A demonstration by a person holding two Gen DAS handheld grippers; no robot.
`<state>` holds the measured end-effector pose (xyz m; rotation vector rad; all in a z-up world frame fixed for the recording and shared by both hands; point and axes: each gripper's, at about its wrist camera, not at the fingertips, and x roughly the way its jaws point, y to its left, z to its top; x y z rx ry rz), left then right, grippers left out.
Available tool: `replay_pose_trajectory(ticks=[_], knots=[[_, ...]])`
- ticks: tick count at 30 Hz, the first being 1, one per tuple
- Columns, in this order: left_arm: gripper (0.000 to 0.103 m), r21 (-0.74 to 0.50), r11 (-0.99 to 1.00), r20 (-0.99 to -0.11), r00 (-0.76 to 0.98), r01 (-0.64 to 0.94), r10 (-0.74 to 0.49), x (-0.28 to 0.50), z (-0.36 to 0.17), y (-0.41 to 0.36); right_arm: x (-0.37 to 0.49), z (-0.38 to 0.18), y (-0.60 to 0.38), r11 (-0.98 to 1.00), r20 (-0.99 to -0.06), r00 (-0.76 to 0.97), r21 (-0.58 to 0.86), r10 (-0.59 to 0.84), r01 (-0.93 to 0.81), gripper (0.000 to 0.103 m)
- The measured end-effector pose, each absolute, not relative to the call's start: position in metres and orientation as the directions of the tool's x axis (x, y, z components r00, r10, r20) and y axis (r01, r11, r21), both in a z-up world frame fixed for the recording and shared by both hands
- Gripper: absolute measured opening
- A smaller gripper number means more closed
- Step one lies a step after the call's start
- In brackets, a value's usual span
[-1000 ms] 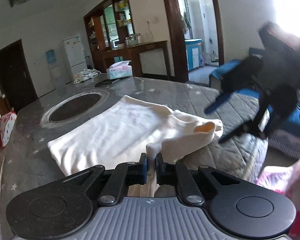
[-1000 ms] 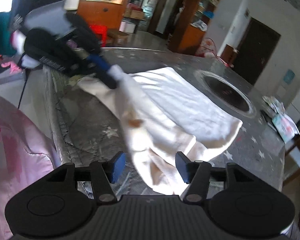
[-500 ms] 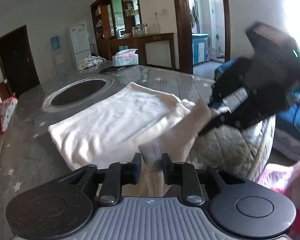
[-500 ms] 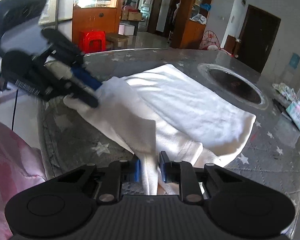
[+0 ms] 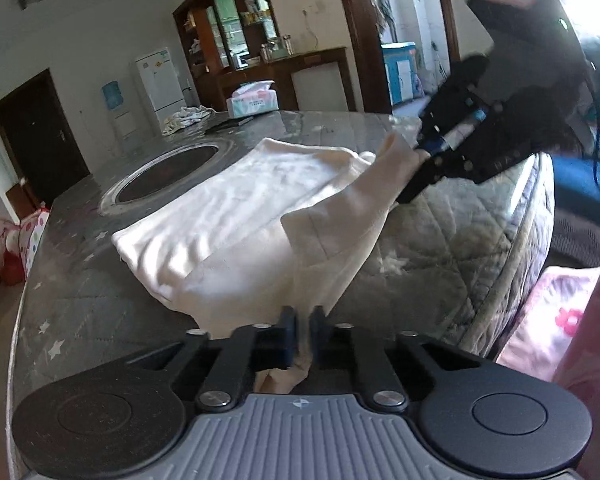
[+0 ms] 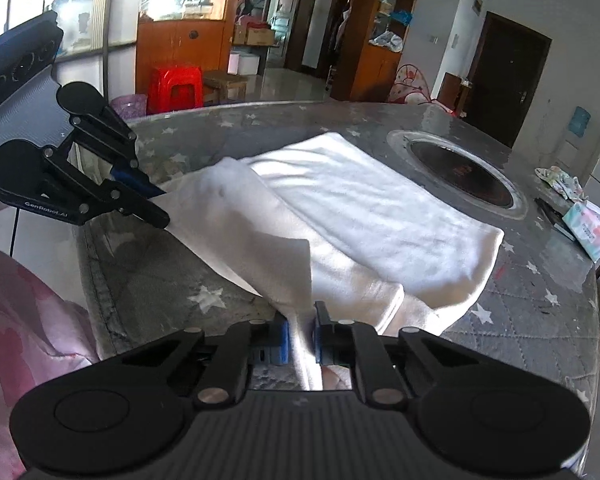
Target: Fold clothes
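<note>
With both the left claw (image 5: 303,334) and the right claw (image 6: 301,338) pinched on the cream garment (image 5: 236,216), I'd lift its near edge evenly and lay it flat toward the bench's round inset (image 5: 165,174).

I see the white folded cloth (image 6: 380,216) lying on the round grey quilted table with stars (image 6: 540,304). Behind the cloth, in the middle of the table, sits the dark round hole with a metal ring (image 6: 462,172). At the far side of the table I see the pink and white tissue box (image 5: 253,100), with the small crumpled rag (image 5: 186,114) beside it. My left gripper (image 5: 301,316) is at 1 near corner of the cloth and my right gripper (image 6: 301,322) is at the other. A strip of cloth runs between the 2, lifted off the table near its edge.
</note>
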<state>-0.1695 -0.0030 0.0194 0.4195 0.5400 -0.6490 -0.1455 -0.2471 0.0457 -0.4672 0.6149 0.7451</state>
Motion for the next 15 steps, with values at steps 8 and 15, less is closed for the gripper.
replay_pose_trajectory(ticks=[8,15], knots=[[0.006,0.106,0.730,-0.556,0.649,0.675,-0.519,-0.207,0.055,0.020,-0.191,0.082,-0.254,0.615,-0.640,0.550,-0.149,0.537,-0.774,0.008],[0.006,0.094,0.746,-0.519,0.672,0.659,-0.528,-0.214,0.082,0.027,-0.212,0.111,-0.252,0.616,-0.643,0.532,-0.116,0.551,-0.779,0.006]])
